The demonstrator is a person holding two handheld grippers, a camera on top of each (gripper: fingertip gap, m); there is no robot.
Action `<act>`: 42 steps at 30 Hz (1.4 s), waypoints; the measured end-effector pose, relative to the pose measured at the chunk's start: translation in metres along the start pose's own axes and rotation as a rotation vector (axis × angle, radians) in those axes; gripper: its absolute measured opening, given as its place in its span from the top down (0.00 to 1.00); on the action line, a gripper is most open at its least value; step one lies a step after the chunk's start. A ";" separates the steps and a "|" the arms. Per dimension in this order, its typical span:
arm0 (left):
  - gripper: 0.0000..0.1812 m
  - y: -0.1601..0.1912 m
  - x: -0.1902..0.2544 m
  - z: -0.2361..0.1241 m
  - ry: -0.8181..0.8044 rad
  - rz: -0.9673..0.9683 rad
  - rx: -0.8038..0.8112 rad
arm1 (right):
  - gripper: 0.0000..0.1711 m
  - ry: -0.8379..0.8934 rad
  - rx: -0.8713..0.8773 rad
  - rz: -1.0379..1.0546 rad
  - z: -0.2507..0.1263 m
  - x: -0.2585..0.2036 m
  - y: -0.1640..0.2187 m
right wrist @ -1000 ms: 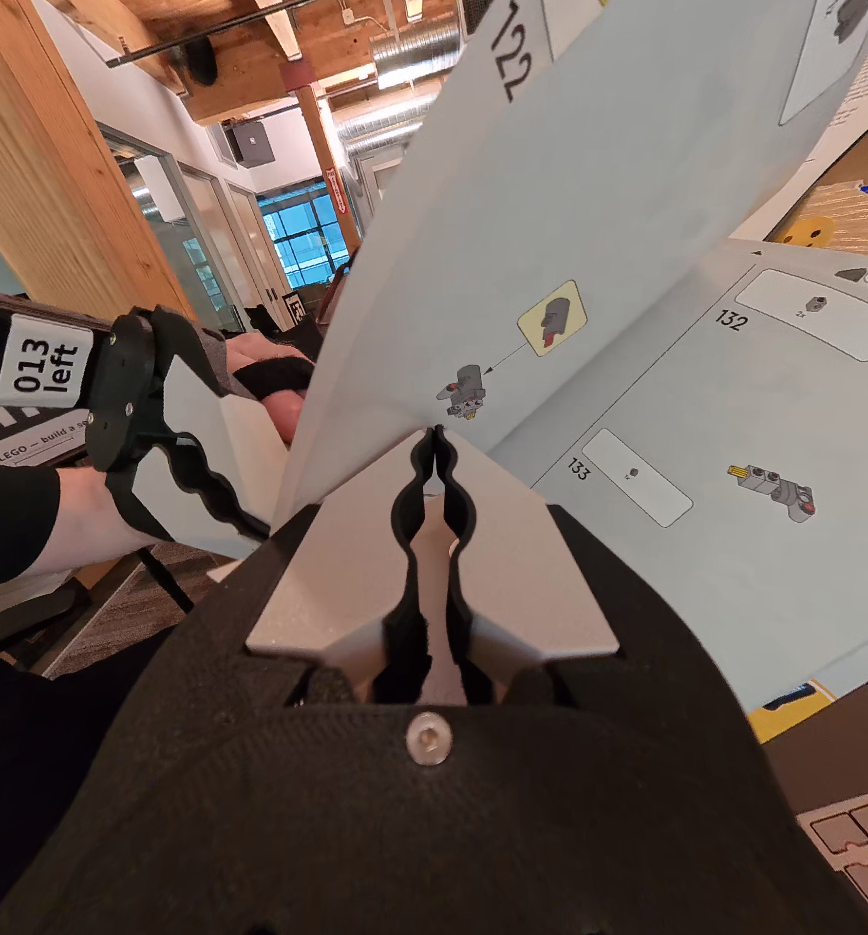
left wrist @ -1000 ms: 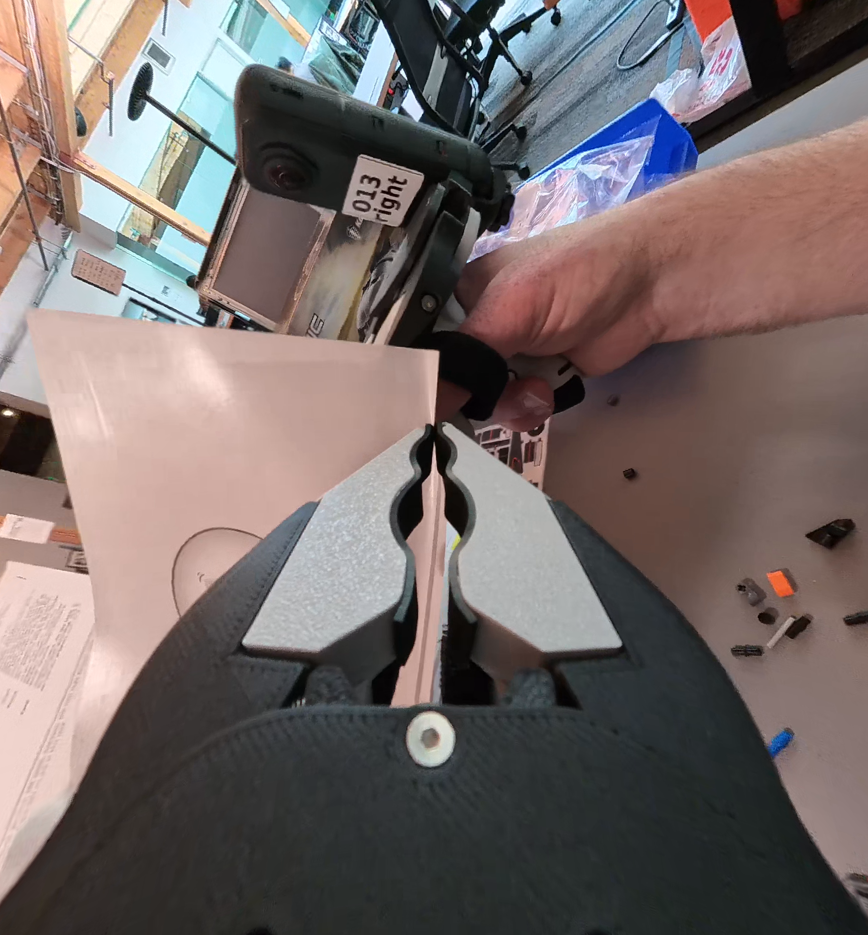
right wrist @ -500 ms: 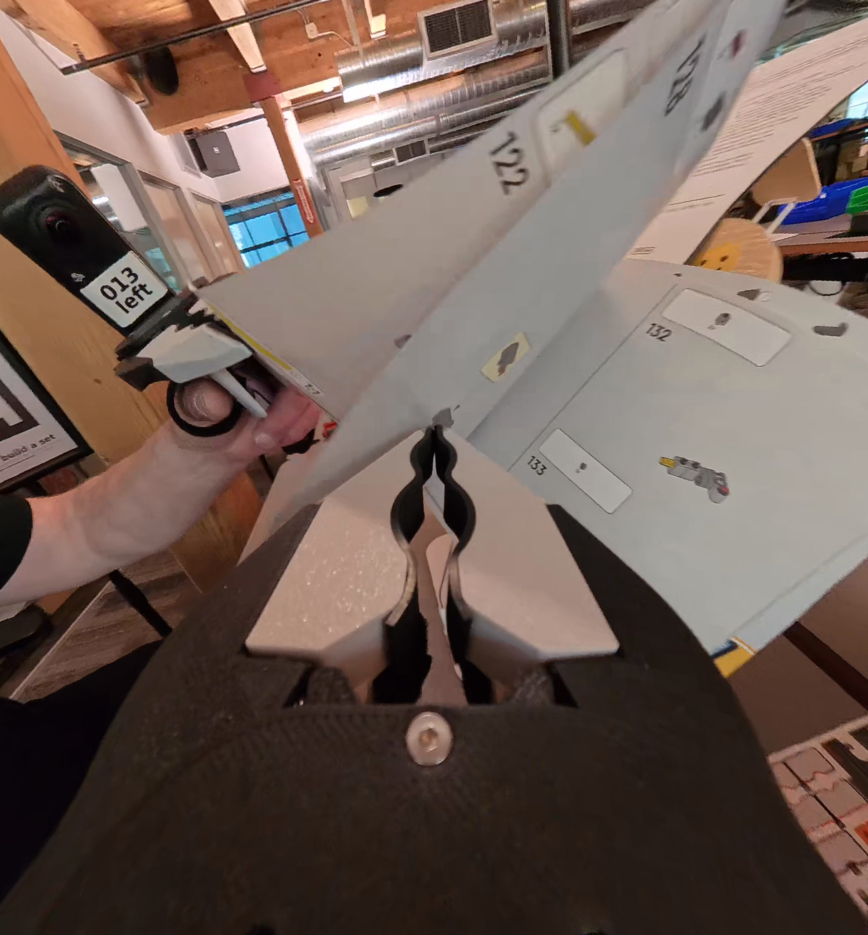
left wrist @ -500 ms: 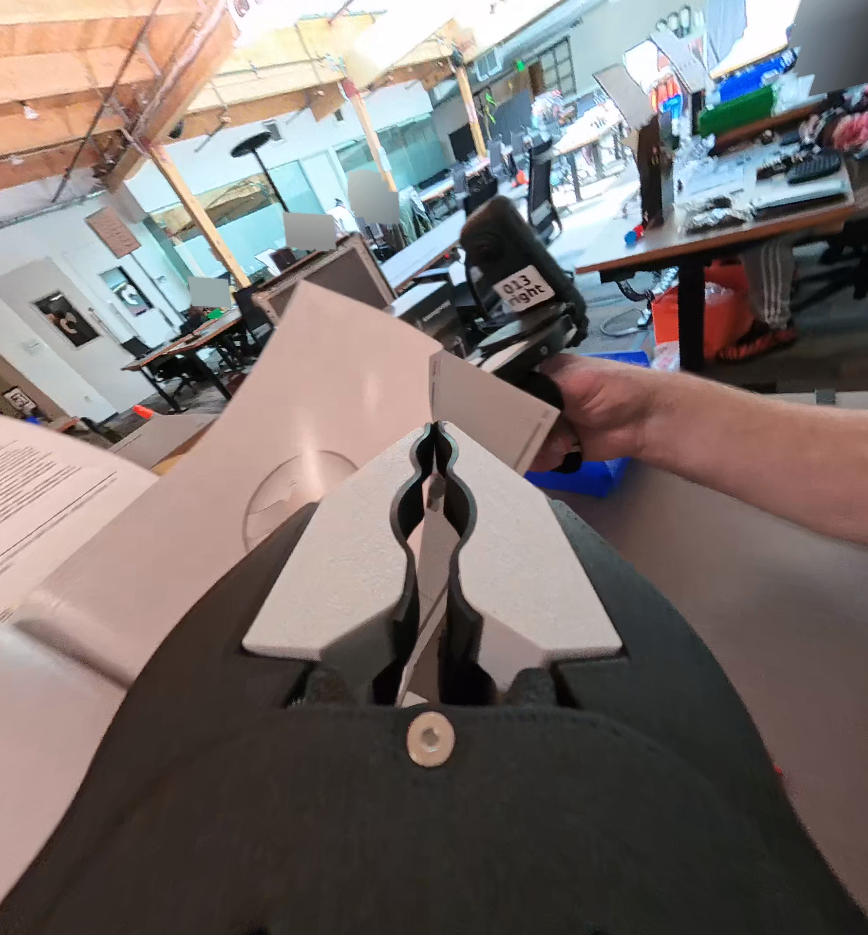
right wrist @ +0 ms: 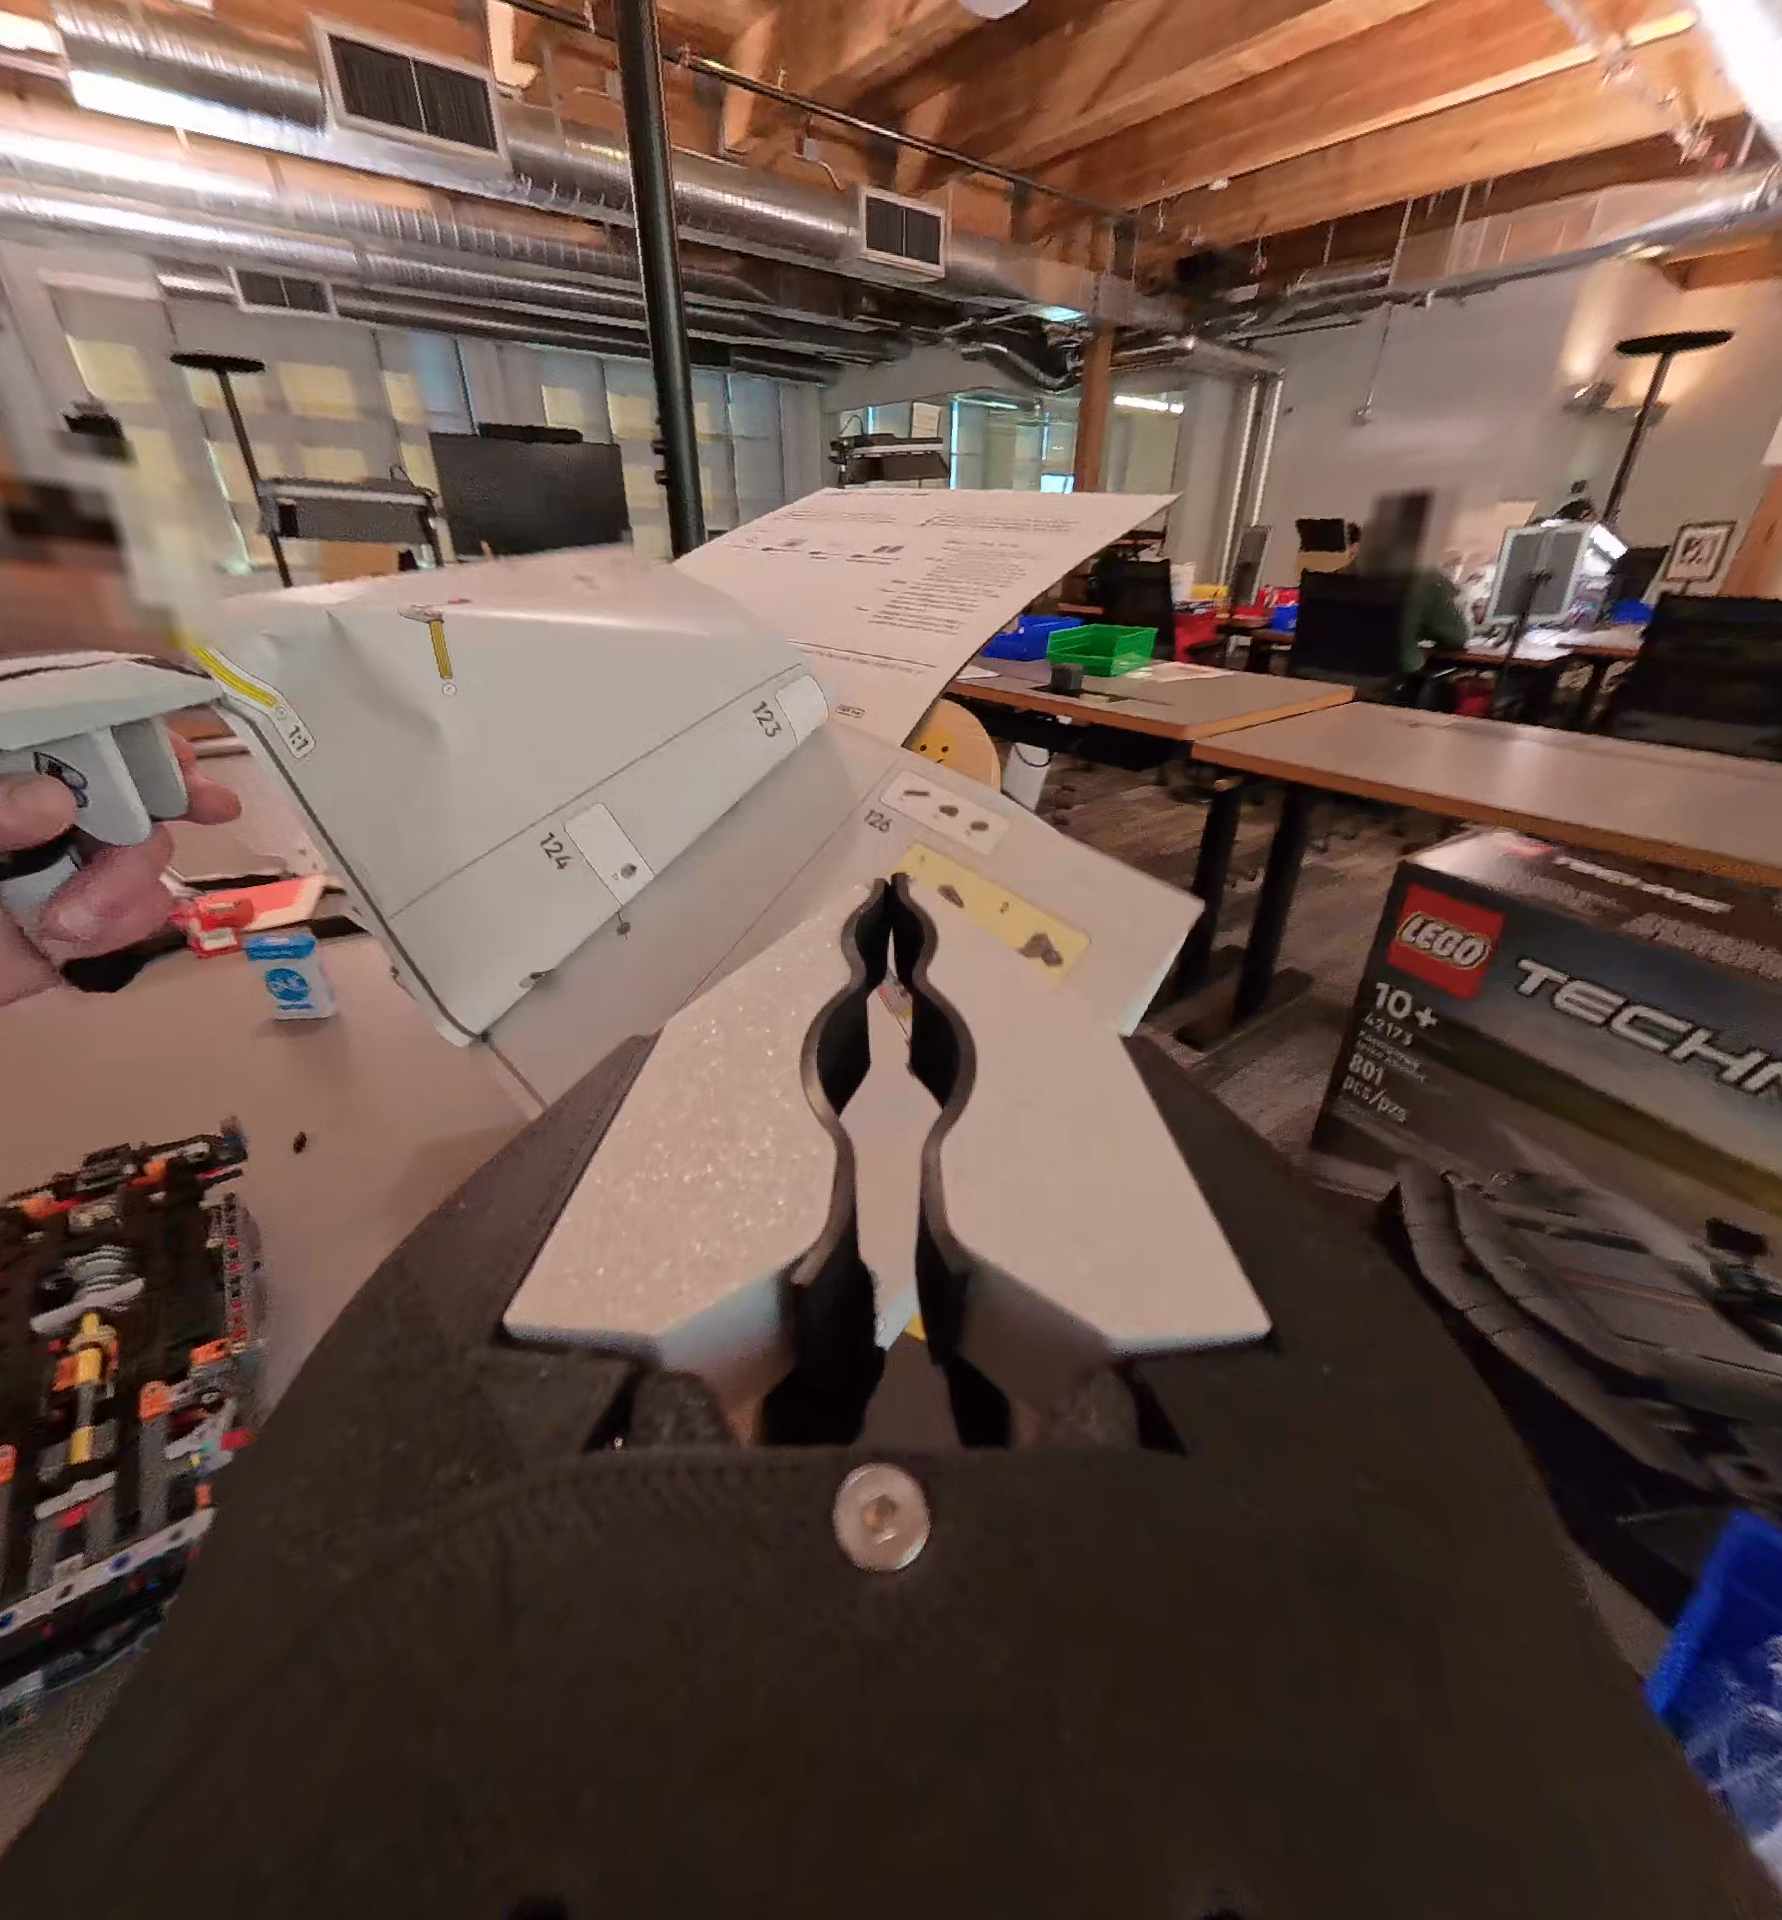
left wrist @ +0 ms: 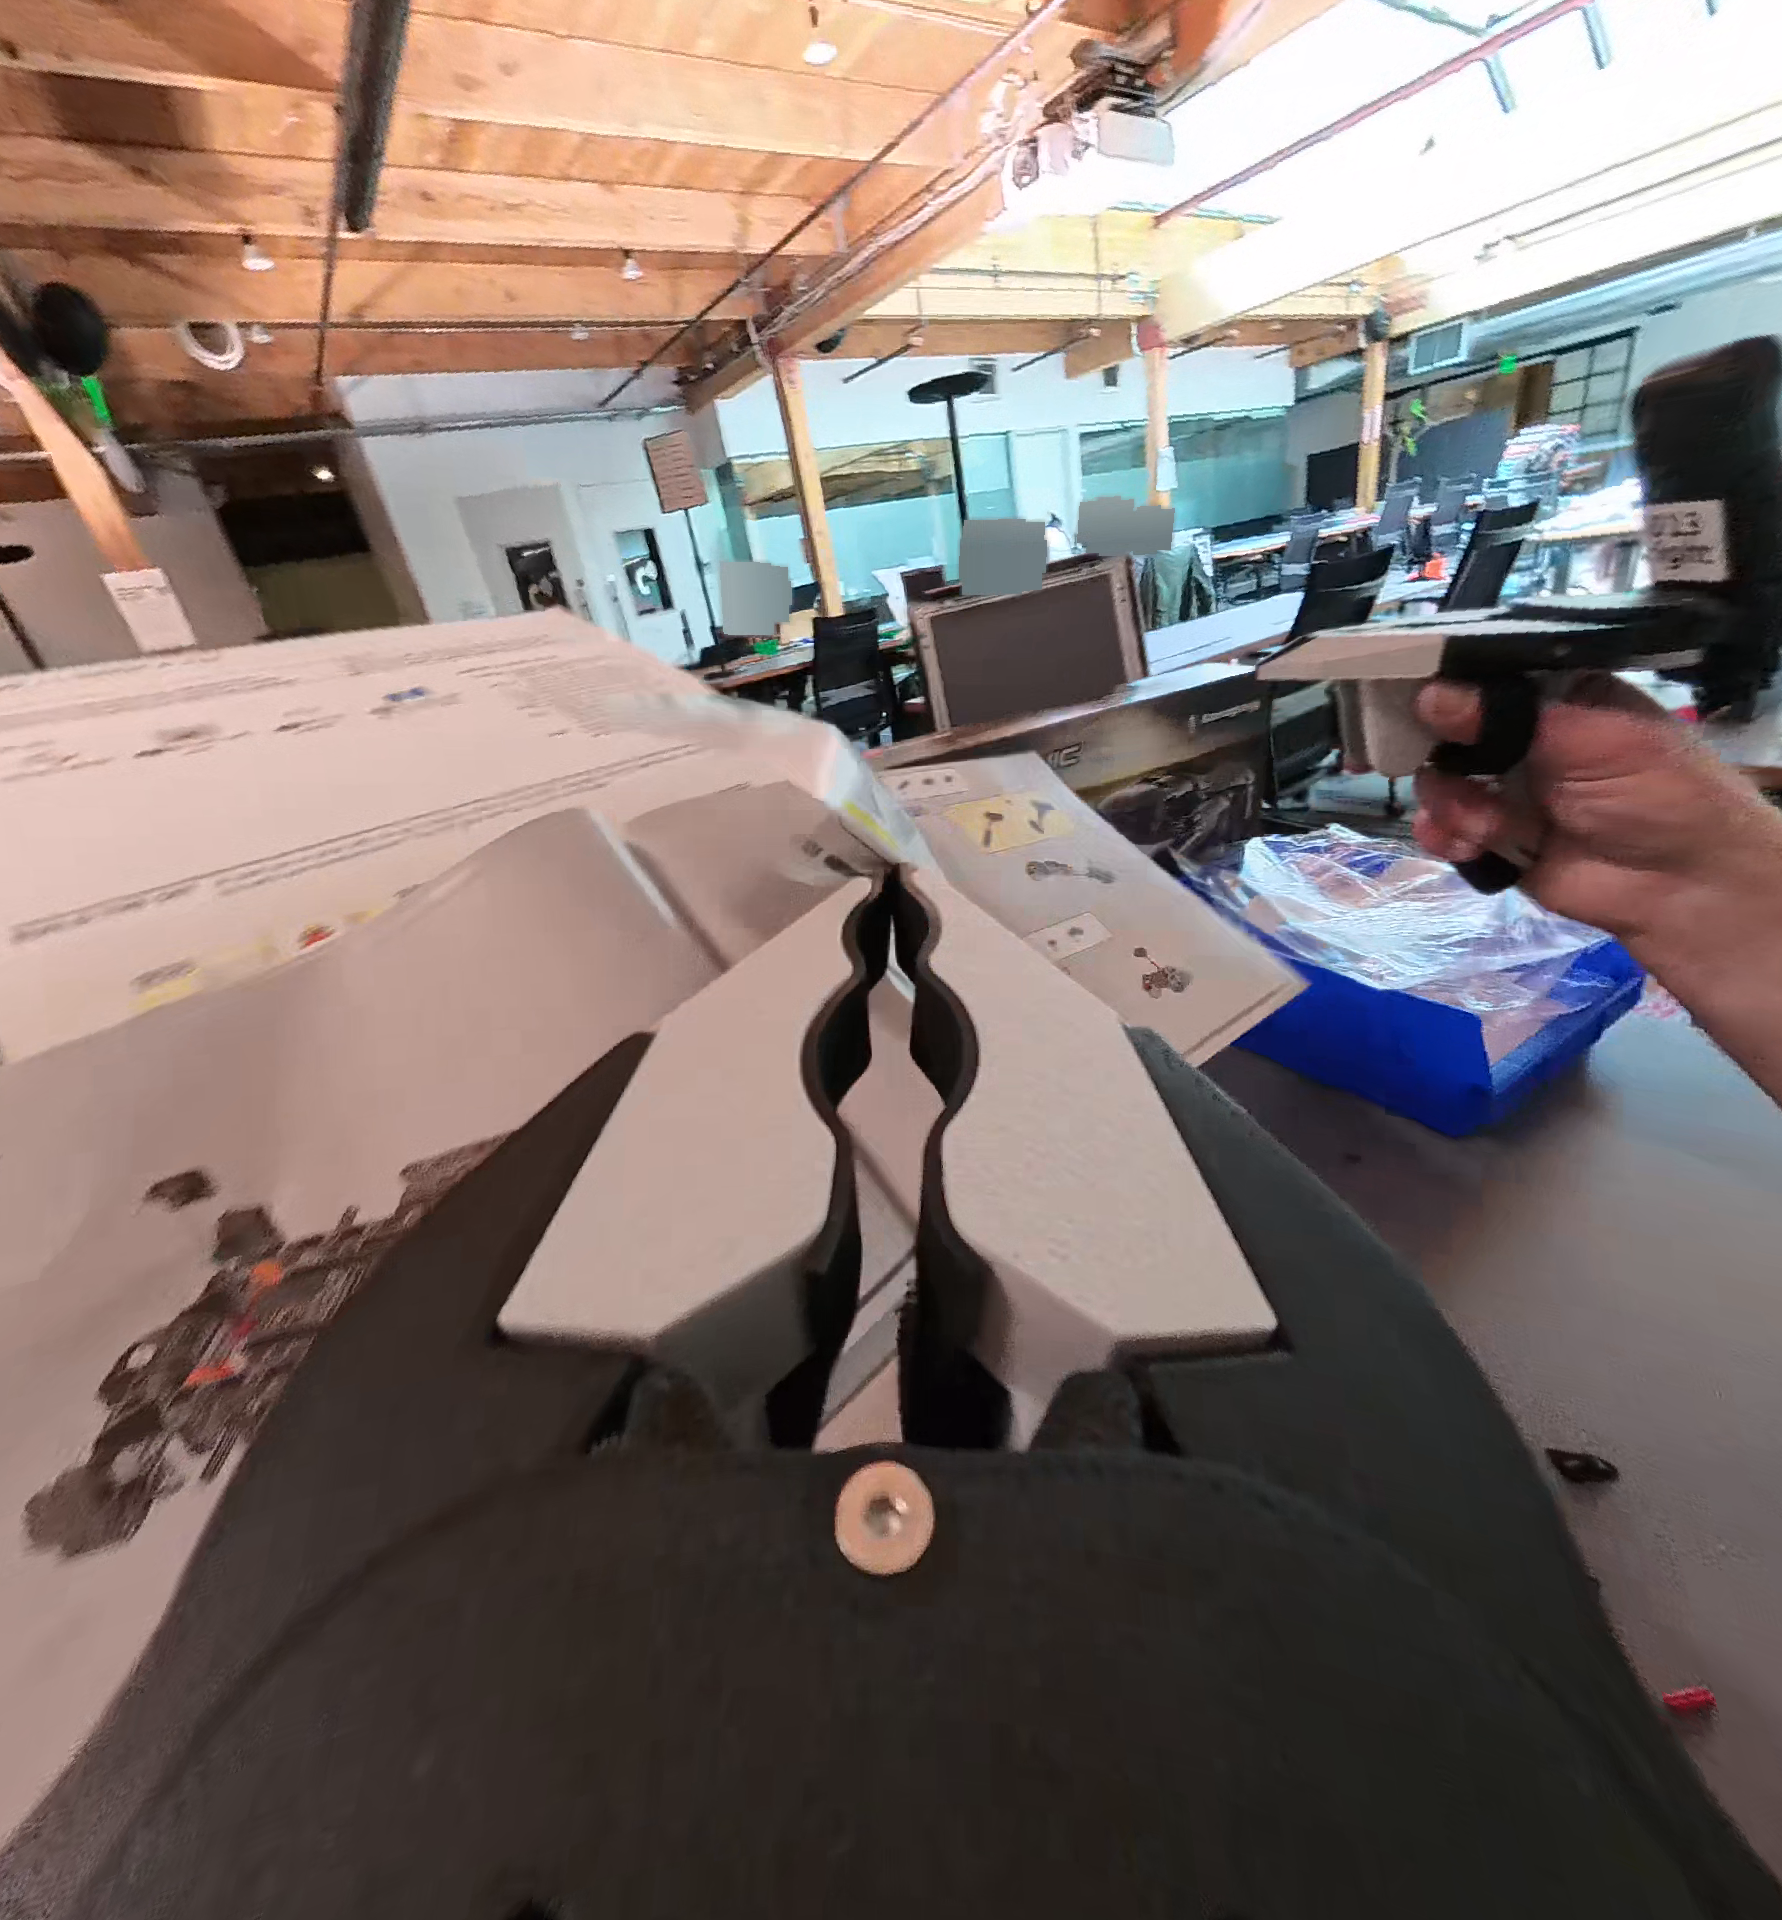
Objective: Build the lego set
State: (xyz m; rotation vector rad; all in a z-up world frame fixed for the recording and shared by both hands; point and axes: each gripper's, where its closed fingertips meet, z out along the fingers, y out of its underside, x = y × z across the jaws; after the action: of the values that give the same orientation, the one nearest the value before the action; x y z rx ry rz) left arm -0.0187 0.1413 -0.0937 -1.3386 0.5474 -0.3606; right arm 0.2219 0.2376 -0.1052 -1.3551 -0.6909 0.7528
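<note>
A: Paper, thin and floppy: the instruction booklet (right wrist: 658, 790) sags between its held edges above the desk (right wrist: 347, 1081).

B: Both grippers clamp it: left gripper (left wrist: 892, 883) fingers together on one page, right gripper (right wrist: 892, 894) on another.

A: Pinch near the spine; pages probably tear easily.

B: The half-built model (right wrist: 87, 1382) sits below, stiff but likely fragile.
</note>
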 end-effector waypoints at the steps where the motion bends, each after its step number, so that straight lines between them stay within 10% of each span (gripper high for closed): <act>1: 1.00 0.004 -0.007 -0.006 -0.020 -0.015 0.001 | 1.00 0.001 -0.001 -0.028 0.000 -0.005 -0.002; 17: 1.00 0.034 -0.072 -0.051 -0.116 -0.149 0.084 | 1.00 -0.342 -0.170 -0.581 0.126 -0.221 0.053; 24: 0.93 0.078 -0.104 -0.062 -0.278 -0.163 -0.053 | 1.00 -0.287 -0.472 -0.683 0.221 -0.195 0.104; 30: 0.83 0.123 -0.090 -0.041 -0.245 -0.173 -0.218 | 1.00 -0.305 -0.551 -0.672 0.228 -0.194 0.107; 42: 0.99 0.143 -0.100 -0.016 -0.242 -0.204 -0.452 | 1.00 -0.297 -0.612 -0.664 0.231 -0.189 0.113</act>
State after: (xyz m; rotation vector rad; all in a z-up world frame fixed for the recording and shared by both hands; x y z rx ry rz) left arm -0.1189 0.2114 -0.2190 -1.8539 0.2962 -0.2411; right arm -0.0843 0.2282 -0.1969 -1.4241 -1.6042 0.1967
